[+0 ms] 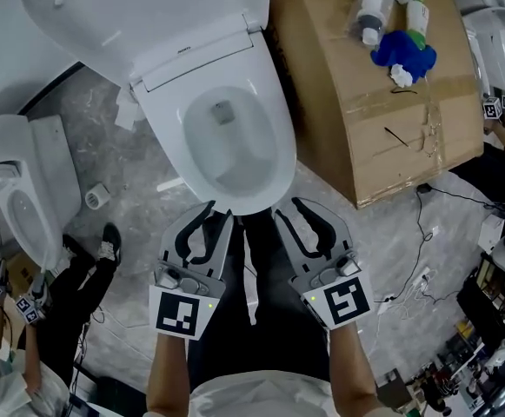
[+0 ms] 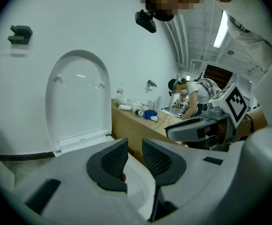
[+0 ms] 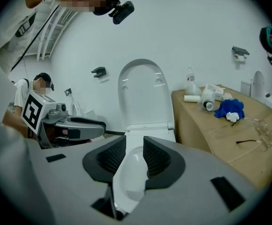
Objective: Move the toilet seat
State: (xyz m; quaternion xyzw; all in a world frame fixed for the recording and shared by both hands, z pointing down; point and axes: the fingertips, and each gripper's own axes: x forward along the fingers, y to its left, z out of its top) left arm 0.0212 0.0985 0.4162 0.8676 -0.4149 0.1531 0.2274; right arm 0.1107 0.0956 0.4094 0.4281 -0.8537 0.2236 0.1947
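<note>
The toilet seat (image 1: 280,137) lay flat on the bowl, centre frame. The left gripper (image 1: 220,212) and right gripper (image 1: 289,209) hovered at its front edge, jaws barely parted, holding nothing. So narrow a gap might slip off the smooth rim, dropping the seat.

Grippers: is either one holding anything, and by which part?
Nothing is held. The left gripper and right gripper have jaws apart, empty, near the toilet seat.

Open grey stone floor (image 1: 139,215) left of white ceramic toilet (image 1: 282,146); hemmed right by large brown cardboard box (image 1: 391,137) just beside.
</note>
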